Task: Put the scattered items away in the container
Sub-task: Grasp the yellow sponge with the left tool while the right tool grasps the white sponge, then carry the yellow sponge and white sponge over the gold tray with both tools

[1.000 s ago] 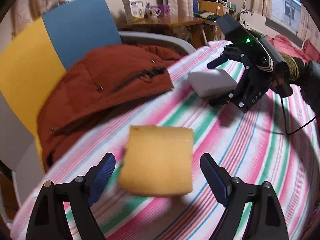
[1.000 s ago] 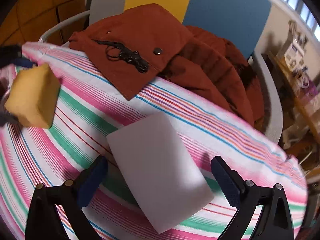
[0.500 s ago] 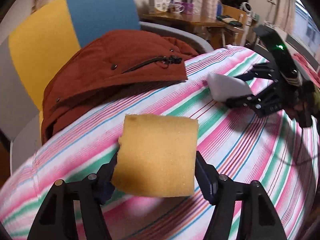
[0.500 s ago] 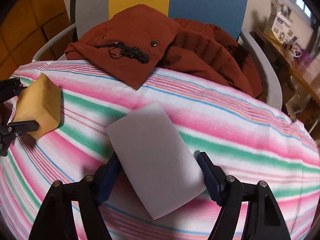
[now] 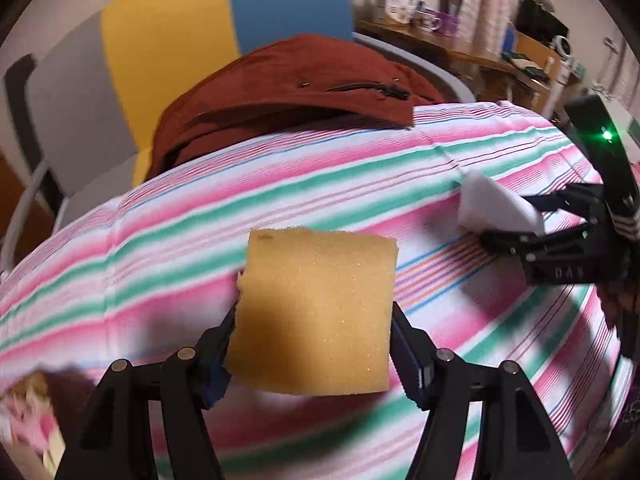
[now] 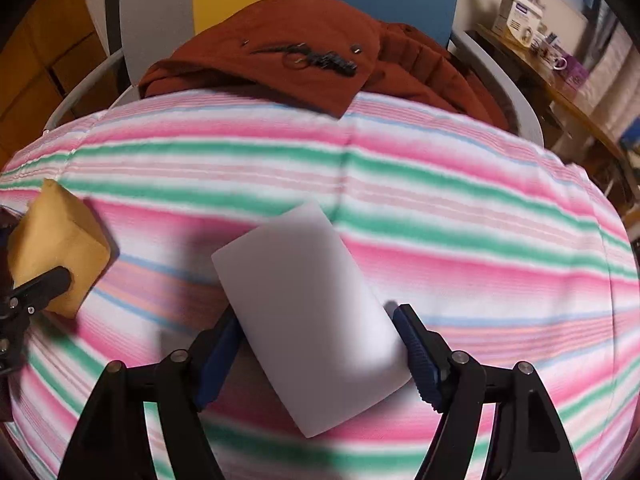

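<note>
Left hand-held gripper (image 5: 312,344) clamps the yellow sponge (image 5: 316,312); right hand-held gripper (image 6: 320,352) clamps the white sponge (image 6: 312,320) above the striped cloth (image 6: 440,208).

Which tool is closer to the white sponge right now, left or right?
Right. The right tool is clamped on the white sponge, its pads touching both sides. The left tool is off to the side, apart from it, gripping the yellow sponge.
</note>
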